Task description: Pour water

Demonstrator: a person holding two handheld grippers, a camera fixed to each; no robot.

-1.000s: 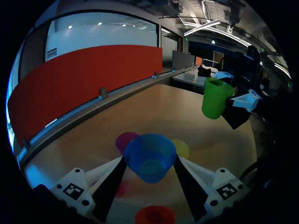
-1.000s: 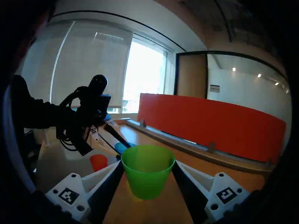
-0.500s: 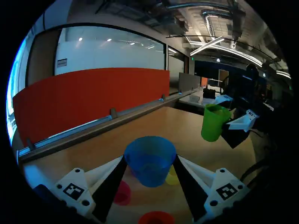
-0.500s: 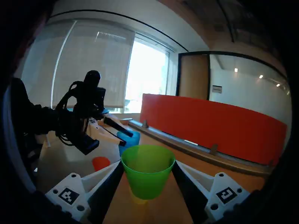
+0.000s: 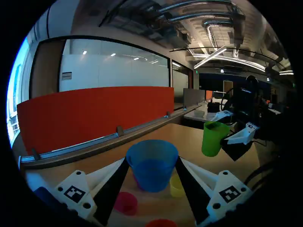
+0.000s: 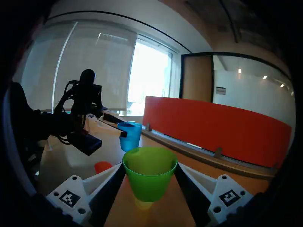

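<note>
1. In the left gripper view, the jaws of the left gripper (image 5: 151, 168) clamp a translucent blue plastic cup (image 5: 152, 155) from both sides. The cup is upright and held above the pale wooden desk (image 5: 181, 134), and its lower part looks darker.
2. This view also shows three small cups on the desk below: a yellow one (image 5: 176, 186), a pink one (image 5: 126, 202) and a red one (image 5: 161, 223). An orange-red partition (image 5: 94, 109) runs behind the desk.
3. In the right gripper view, the right gripper (image 6: 150, 170) has its jaws closed on a bright green plastic cup (image 6: 150, 183), which is upright and looks empty.
4. Each view shows the other tool farther off. The green cup (image 5: 213, 139) hangs to the right in the left gripper view, and the blue cup (image 6: 130, 136) is up and to the left of the green rim in the right gripper view.
5. A second ago the blue cup sat low, half hidden behind the green one. It has since risen clear of it, and the left gripper view now takes in more ceiling.
</note>
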